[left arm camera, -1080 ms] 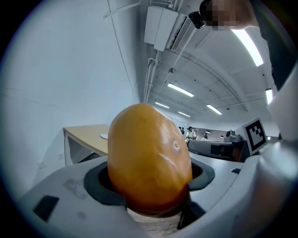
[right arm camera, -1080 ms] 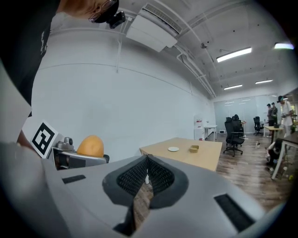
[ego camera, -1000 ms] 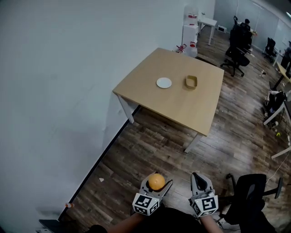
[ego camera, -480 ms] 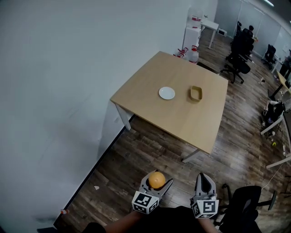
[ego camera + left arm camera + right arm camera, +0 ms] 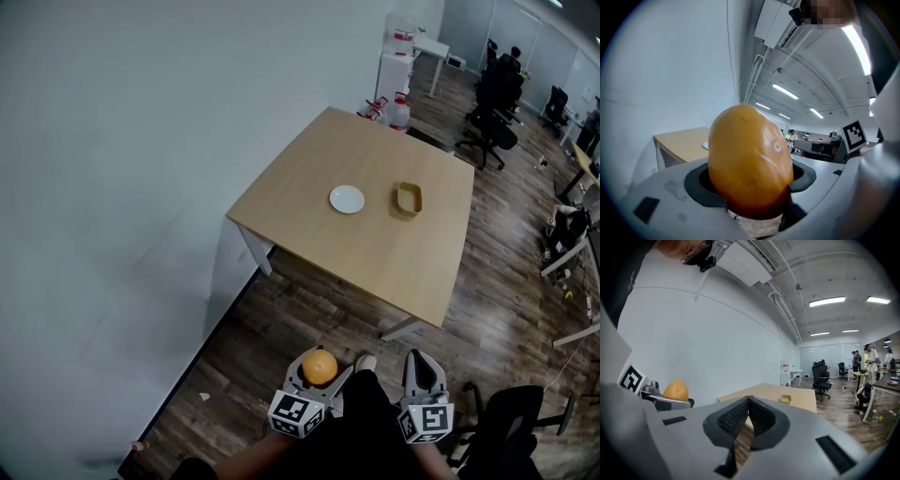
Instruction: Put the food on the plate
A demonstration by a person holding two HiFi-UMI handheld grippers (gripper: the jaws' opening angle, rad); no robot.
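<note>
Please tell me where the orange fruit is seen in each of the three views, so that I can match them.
Head view: bottom centre, the orange fruit held in the left tongs.
Left gripper view: centre, large, filling the middle.
Right gripper view: small, at the left side.
Shared landmark: the wooden table.

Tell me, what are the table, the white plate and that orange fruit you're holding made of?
Table: pale wood-look top, matte, likely laminate or veneer; white legs, probably painted metal.
White plate: smooth, plain; ceramic or plastic, too small to tell.
Orange fruit, clamped in the left gripper: smooth, slightly glossy skin with a dimple; real or plastic, unclear.
</note>
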